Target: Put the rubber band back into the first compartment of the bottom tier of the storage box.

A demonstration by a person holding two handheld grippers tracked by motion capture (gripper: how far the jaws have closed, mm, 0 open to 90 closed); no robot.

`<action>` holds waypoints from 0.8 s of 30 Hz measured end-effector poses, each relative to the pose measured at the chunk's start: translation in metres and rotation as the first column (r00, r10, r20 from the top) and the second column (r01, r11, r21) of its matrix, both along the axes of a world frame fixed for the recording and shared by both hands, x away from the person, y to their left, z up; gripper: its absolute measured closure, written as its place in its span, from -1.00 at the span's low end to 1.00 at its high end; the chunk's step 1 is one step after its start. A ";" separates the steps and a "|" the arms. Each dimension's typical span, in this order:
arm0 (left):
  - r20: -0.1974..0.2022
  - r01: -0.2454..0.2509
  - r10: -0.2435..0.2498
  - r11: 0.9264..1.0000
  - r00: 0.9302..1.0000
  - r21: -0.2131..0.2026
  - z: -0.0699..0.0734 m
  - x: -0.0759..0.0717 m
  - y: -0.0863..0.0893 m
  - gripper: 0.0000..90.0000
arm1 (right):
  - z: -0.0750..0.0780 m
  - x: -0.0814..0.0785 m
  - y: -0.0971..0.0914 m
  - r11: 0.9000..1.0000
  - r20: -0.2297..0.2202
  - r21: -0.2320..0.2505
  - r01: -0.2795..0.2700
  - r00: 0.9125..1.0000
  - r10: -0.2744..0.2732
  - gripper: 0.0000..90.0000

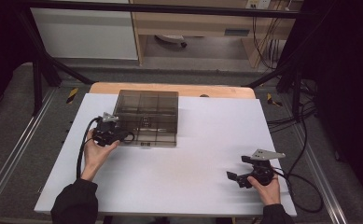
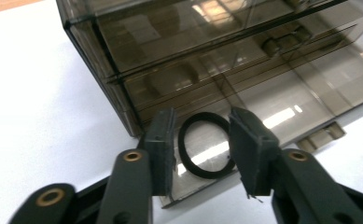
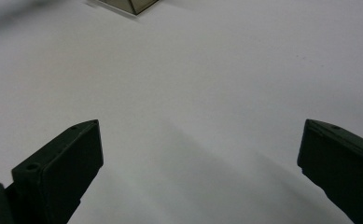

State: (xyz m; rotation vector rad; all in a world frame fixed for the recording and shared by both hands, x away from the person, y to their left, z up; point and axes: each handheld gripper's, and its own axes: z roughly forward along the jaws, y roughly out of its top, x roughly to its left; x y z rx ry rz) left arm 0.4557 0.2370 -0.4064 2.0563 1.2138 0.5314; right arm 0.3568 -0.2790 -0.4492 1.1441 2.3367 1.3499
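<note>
— Left gripper view first: what's that between the jaws?

— A thin black rubber-like ring [image 2: 203, 144], lying flat in the open tray at the near corner of the smoke-tinted clear plastic compartment box [image 2: 226, 65]. The left gripper [image 2: 201, 144] has its jaws parted on either side of it, pads not touching the ring as far as I can tell.

— Will it be awkward to handle?

— I'd judge it very light and floppy, likely to fold or squash if pinched across. It lies low on smooth plastic, so it could slide away. Best to nip one side of the band, one pad inside the loop and one outside.

— And the box?

— Rigid, hard, probably slick; it sits at the far middle of the white table top [image 1: 193, 158]. From the high view the left gripper [image 1: 108, 133] is at the box's [image 1: 147, 116] left front edge.

— The other hand?

— The right gripper [image 1: 244, 172] rests well apart, near the table's right front, jaws spread wide over bare table.
</note>
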 end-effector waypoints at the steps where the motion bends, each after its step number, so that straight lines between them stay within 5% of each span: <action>1: 0.005 0.008 -0.008 1.000 1.000 0.000 0.001 -0.002 0.000 0.25 | 0.000 0.000 0.000 1.000 -0.001 0.000 0.000 1.000 0.000 -0.98; 24: 0.050 0.103 -0.101 0.994 0.994 -0.024 0.007 -0.030 0.004 -0.47 | 0.000 0.000 0.000 1.000 -0.004 0.003 0.001 1.000 -0.001 -0.98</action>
